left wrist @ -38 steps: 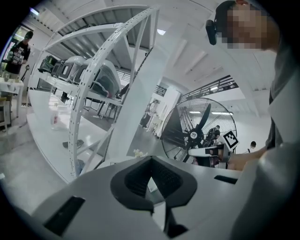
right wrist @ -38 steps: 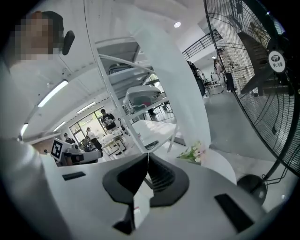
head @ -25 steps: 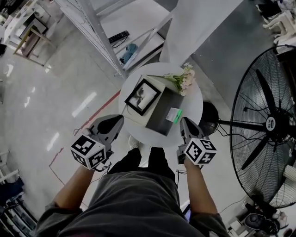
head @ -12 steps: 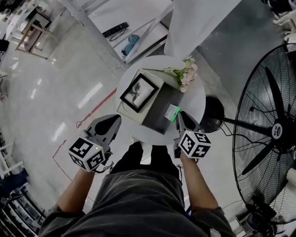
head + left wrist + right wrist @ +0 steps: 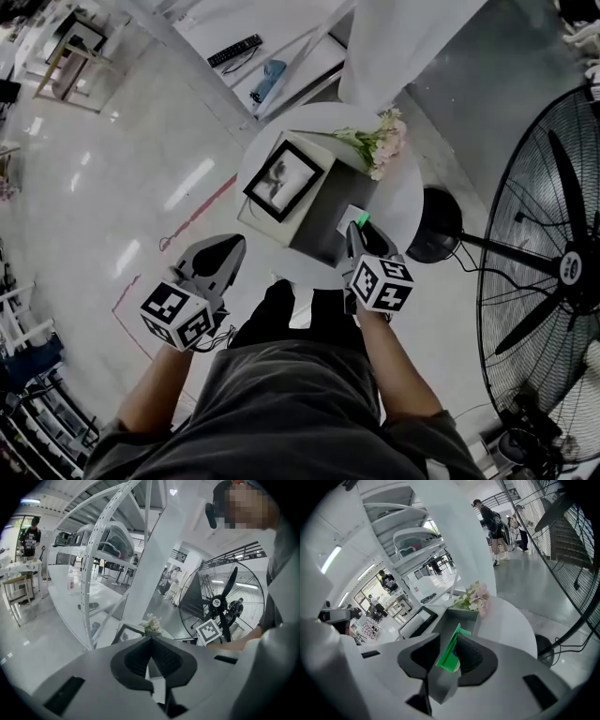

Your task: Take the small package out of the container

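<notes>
The right gripper point(image 5: 450, 640) has its jaws clamped on the one small flat green package point(image 5: 451, 656), edge-up at the right rim of the single dark grey open box point(image 5: 328, 214) on the round white table point(image 5: 405, 208). Lifting it clear seems to remain. The left gripper point(image 5: 227, 249), jaws together and empty, hangs off the table's near-left edge.

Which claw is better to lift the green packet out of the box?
Right. The right claw grips the packet inside the box; the left claw is shut, empty, off beside the table.
</notes>
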### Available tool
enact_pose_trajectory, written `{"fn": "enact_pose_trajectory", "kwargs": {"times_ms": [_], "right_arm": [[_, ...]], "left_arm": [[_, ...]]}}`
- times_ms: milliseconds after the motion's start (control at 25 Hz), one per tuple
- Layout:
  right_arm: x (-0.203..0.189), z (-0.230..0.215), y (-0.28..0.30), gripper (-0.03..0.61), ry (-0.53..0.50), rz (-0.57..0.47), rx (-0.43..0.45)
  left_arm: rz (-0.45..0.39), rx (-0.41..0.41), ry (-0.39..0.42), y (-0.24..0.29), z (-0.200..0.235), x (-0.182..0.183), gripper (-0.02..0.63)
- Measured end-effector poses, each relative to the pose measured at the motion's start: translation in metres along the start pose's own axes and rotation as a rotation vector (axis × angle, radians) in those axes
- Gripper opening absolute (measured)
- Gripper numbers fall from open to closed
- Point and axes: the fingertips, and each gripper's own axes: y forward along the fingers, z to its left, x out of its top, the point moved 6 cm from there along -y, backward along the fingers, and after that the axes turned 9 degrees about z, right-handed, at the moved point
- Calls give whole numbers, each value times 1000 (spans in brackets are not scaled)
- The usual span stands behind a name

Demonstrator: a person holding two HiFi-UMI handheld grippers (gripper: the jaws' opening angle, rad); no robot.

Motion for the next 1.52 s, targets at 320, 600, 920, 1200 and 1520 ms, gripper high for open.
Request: {"fn": "enact_pose_trajectory", "kwargs": {"times_ms": [320, 600, 920, 1200, 1520], "right_arm": [[-2, -1, 6, 84, -35, -2, -49], [-4, 4, 8, 26, -55, -6, -50], [4, 11, -6, 25, -61, -46, -25], [27, 21, -35, 25, -70, -125, 10], [54, 39, -75, 25, -118, -216, 42]], "left_arm": [[11, 3, -11, -4, 7, -9, 15], [17, -10, -9, -3, 11, -15, 15], [-10, -18, 4, -14, 13, -11, 15], [-54, -20, 18, -29, 11, -4, 15], [-123, -15, 24, -47, 6, 9, 15]]}}
